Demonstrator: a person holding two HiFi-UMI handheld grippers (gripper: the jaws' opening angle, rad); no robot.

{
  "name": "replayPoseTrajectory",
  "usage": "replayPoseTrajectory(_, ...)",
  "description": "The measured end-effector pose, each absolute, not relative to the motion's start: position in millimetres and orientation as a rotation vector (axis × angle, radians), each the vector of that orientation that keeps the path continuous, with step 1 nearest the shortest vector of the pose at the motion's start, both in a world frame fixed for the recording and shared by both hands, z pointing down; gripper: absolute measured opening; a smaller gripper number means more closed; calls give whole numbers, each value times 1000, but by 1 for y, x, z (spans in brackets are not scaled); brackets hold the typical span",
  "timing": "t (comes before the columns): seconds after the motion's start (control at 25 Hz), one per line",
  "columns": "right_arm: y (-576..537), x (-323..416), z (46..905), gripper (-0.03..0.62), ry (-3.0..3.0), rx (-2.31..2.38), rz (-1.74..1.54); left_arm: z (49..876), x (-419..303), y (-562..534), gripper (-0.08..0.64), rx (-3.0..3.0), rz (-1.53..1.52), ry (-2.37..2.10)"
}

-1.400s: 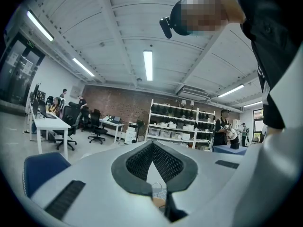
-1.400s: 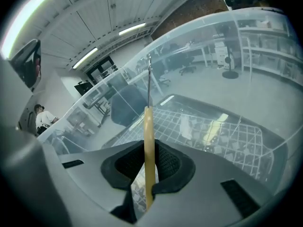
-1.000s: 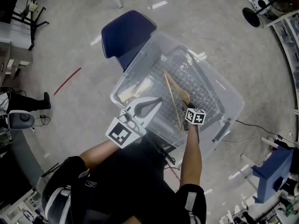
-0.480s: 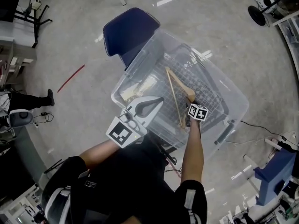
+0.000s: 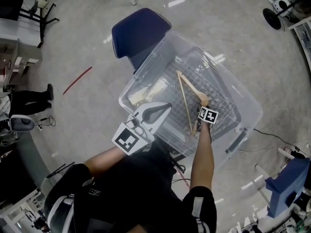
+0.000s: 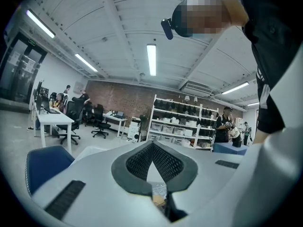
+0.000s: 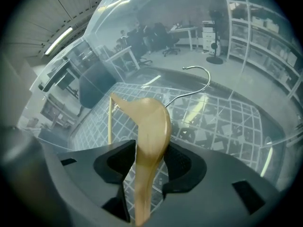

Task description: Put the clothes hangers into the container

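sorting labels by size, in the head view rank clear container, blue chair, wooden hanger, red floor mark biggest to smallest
1. clear container
2. blue chair
3. wooden hanger
4. red floor mark, though it lies farther from the camera, so these last two are unsure

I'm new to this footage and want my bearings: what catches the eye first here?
A wooden clothes hanger stands between the jaws of the right gripper, which have just been opening, down inside a big clear plastic container with a wire grid in it. The left gripper hovers shut over the container's near edge, and a dark blue chair sits beyond its far side.
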State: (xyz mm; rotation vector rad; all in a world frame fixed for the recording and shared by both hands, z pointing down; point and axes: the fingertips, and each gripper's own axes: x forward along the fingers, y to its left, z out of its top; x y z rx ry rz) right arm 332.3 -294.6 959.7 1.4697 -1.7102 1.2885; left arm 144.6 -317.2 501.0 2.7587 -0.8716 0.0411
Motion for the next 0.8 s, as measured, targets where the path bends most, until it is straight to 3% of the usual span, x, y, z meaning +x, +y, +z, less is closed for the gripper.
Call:
replayPoseTrajectory(0.56,-270,346,914,233,-1619,1513,1306,473,120,-289,18,2795,-26,-837)
replayPoseTrajectory(0.8,-266,342,810,162,-1729,1715,1142,451,99,-258,20,2837,-85,-801)
